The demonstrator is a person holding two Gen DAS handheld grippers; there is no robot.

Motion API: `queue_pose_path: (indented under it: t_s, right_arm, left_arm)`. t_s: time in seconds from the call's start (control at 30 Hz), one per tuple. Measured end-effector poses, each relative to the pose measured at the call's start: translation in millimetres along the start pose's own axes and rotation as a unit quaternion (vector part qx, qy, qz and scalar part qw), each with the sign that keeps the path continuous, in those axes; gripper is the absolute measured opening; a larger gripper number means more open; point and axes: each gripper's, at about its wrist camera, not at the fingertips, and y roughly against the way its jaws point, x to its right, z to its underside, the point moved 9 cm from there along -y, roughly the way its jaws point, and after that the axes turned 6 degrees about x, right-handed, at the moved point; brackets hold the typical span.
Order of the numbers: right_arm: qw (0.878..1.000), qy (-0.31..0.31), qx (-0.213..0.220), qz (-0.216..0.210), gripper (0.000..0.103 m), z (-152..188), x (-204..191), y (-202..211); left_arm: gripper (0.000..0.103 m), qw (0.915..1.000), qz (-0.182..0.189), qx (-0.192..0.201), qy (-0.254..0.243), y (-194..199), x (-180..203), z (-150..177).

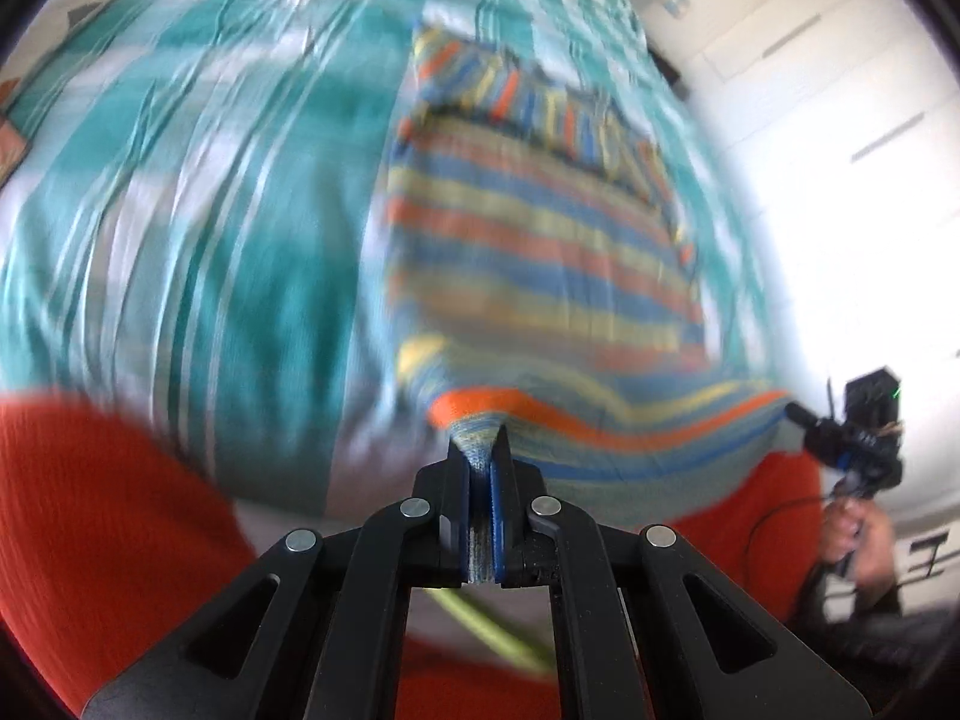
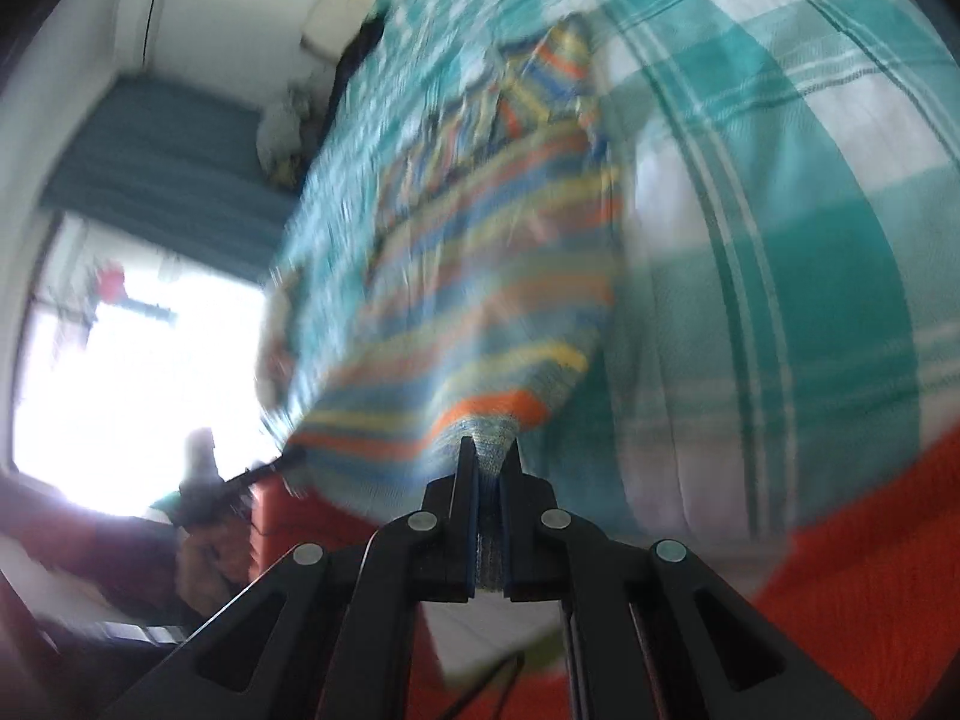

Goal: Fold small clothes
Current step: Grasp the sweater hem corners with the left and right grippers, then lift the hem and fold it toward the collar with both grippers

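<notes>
A small striped garment, in blue, orange and yellow bands, lies on the teal and white checked bedspread. My left gripper is shut on one near corner of its hem. My right gripper is shut on the other near corner of the same garment. The hem hangs stretched between the two grippers, lifted off the bed. The right gripper also shows at the right edge of the left wrist view, and the left gripper at the lower left of the right wrist view. Both views are blurred.
The person's orange clothing fills the near edge of both views. White cupboard doors stand to the right of the bed. A bright window and a teal blind are beyond the bed's far side.
</notes>
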Motion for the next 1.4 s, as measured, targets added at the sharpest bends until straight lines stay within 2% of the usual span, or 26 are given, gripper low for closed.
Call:
queue_pose_path:
  t_s: [0.13, 0.23, 0.33, 0.43, 0.57, 0.67, 0.7, 0.73, 0.77, 0.8, 0.83, 0.87, 0.9, 0.97, 1.0, 1.07, 1.13, 1.23, 1.27, 1.3, 1.33, 1.37, 1.4]
  right_arm:
    - [0.999, 0.008, 0.045, -0.024, 0.005, -73, -8, -17]
    - [0.997, 0.017, 0.071, -0.026, 0.005, -130, -16, -34]
    - [0.995, 0.009, 0.096, -0.023, 0.005, -197, -15, -58]
    - [0.995, 0.012, 0.097, -0.007, 0.005, -256, -9, -95]
    - [0.996, 0.000, 0.089, 0.021, 0.005, -302, 16, -135]
    - [0.996, -0.031, 0.079, 0.022, 0.006, -328, 39, -164]
    - [0.996, -0.043, 0.071, 0.017, 0.011, -333, 47, -174]
    - [0.996, -0.056, 0.072, 0.005, 0.011, -338, 54, -180]
    - [0.994, -0.073, 0.084, -0.005, 0.013, -345, 60, -183]
    - [0.990, -0.095, 0.104, -0.017, 0.024, -353, 66, -184]
    - [0.983, -0.120, 0.132, -0.034, 0.034, -361, 71, -179]
    - [0.978, -0.135, 0.154, -0.043, 0.055, -366, 75, -174]
    - [0.970, -0.151, 0.184, -0.054, 0.066, -372, 78, -165]
    - [0.962, -0.155, 0.217, -0.056, 0.067, -378, 79, -149]
    - [0.965, -0.142, 0.218, -0.044, 0.067, -378, 78, -143]
    - [0.978, -0.075, 0.192, -0.014, 0.067, -373, 60, -139]
    - [0.988, 0.004, 0.156, 0.004, 0.067, -361, 34, -144]
    - [0.989, 0.119, 0.080, 0.020, 0.067, -331, -6, -172]
    - [0.989, 0.137, 0.055, 0.024, 0.067, -321, -14, -184]
    - [0.988, 0.146, 0.026, 0.032, 0.066, -310, -16, -198]
    - [0.987, 0.150, 0.004, 0.057, 0.066, -300, -8, -209]
    - [0.984, 0.156, -0.004, 0.089, 0.063, -294, 2, -214]
    - [0.976, 0.168, -0.007, 0.139, 0.043, -290, 20, -214]
  left_arm:
    - [0.003, 0.9992, -0.003, 0.038, -0.015, -16, 5, -91]
    - [0.003, 0.9989, -0.008, 0.045, -0.014, -39, 3, -147]
    - [0.003, 0.9991, -0.017, 0.040, -0.004, -83, -4, -212]
    - [0.003, 0.9990, -0.033, 0.029, -0.004, -116, -14, -247]
    - [0.003, 0.9987, -0.049, 0.005, -0.011, -171, -25, -282]
    - [0.007, 0.9986, -0.051, 0.005, -0.009, -199, -31, -304]
    - [0.010, 0.9989, -0.045, 0.009, 0.003, -204, -34, -311]
    - [0.013, 0.9991, -0.034, 0.017, 0.021, -207, -36, -319]
    - [0.035, 0.9981, -0.025, 0.038, 0.042, -207, -41, -331]
    - [0.067, 0.9965, -0.027, 0.059, 0.054, -202, -44, -340]
    - [0.079, 0.9941, -0.031, 0.082, 0.064, -195, -48, -347]
    - [0.088, 0.9899, -0.032, 0.115, 0.076, -181, -52, -356]
    - [0.088, 0.9870, -0.026, 0.136, 0.083, -169, -54, -359]
    - [0.088, 0.9848, -0.018, 0.154, 0.078, -150, -55, -357]
    - [0.087, 0.9845, -0.023, 0.160, 0.068, -144, -55, -355]
    - [0.087, 0.9848, -0.029, 0.169, 0.026, -132, -47, -339]
    - [0.087, 0.9883, -0.020, 0.147, -0.036, -136, -27, -312]
    - [0.087, 0.9890, -0.012, 0.102, -0.107, -161, -4, -270]
    - [0.084, 0.9881, -0.021, 0.092, -0.122, -170, -2, -261]
    - [0.071, 0.9869, -0.048, 0.077, -0.133, -179, -7, -245]
    - [0.061, 0.9868, -0.094, 0.051, -0.121, -190, -28, -230]
    - [0.049, 0.9891, -0.113, 0.029, -0.090, -195, -48, -220]
    - [0.045, 0.9928, -0.098, 0.034, -0.060, -191, -60, -216]
